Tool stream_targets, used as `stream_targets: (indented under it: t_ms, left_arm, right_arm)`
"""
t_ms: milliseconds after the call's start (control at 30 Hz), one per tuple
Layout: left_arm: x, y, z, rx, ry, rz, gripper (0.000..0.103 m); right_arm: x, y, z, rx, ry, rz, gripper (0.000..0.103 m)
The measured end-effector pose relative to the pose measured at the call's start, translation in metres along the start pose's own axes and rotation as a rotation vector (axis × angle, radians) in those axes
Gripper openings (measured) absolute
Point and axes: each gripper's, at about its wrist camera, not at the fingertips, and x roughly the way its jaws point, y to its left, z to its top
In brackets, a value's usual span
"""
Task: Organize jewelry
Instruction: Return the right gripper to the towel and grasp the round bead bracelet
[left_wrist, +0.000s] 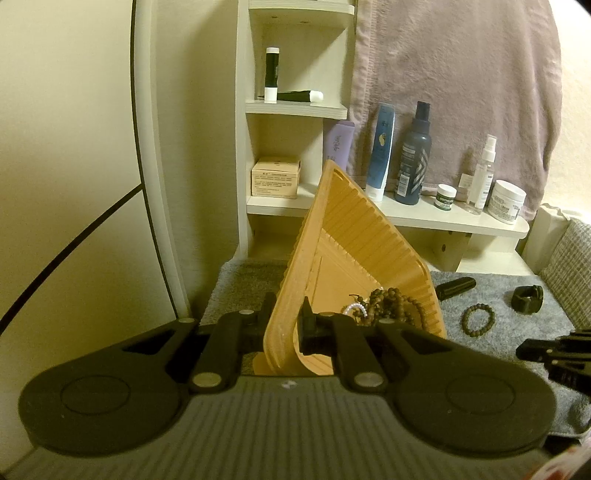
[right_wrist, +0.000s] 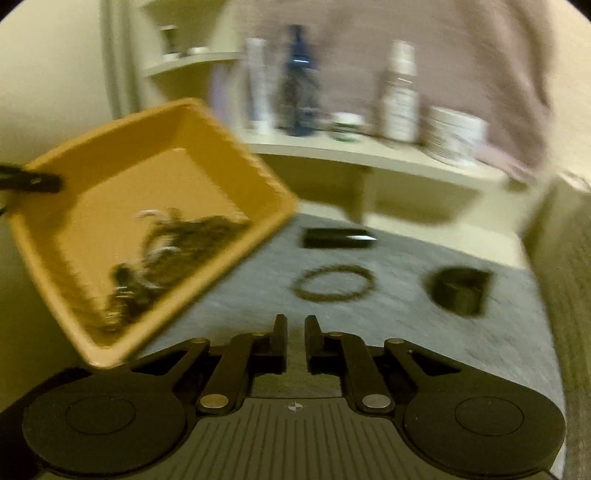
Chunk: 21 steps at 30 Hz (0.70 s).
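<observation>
1. While your left gripper (left_wrist: 286, 325) clamps the rim of the ribbed orange plastic tray (left_wrist: 354, 240), the tray hangs tilted above the grey cloth mat (left_wrist: 491, 332).
2. Brown bead strands and a white bracelet (left_wrist: 384, 306) lie heaped in its low corner.
3. Your right gripper (right_wrist: 295, 328) is empty, its jaws a narrow slit apart.
4. On the mat lie a brown beaded bracelet (right_wrist: 334, 282), a black watch (right_wrist: 460, 290) and a black oblong case (right_wrist: 336, 238), each apart.
</observation>
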Motion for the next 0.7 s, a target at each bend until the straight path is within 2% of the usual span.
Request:
stream_targets:
  t_ms: [133, 267, 533, 700]
  left_arm:
    - [0.000, -0.001, 0.000, 0.002, 0.001, 0.000, 0.009]
    - [0.001, 0.000, 0.000, 0.002, 0.005, 0.003, 0.009]
    - [0.001, -0.001, 0.001, 0.007, 0.007, 0.005, 0.009]
    - [0.001, -0.001, 0.001, 0.006, 0.009, 0.004, 0.009]
  right_arm:
    - [0.003, -0.015, 0.006, 0.034, -0.012, -0.066, 0.010]
    - [0.014, -0.020, 0.016, 0.020, -0.015, -0.093, 0.011]
    - [0.049, -0.026, 0.030, -0.034, 0.004, -0.117, 0.019]
    - [0.068, -0.031, 0.037, -0.048, 0.016, -0.114, 0.020]
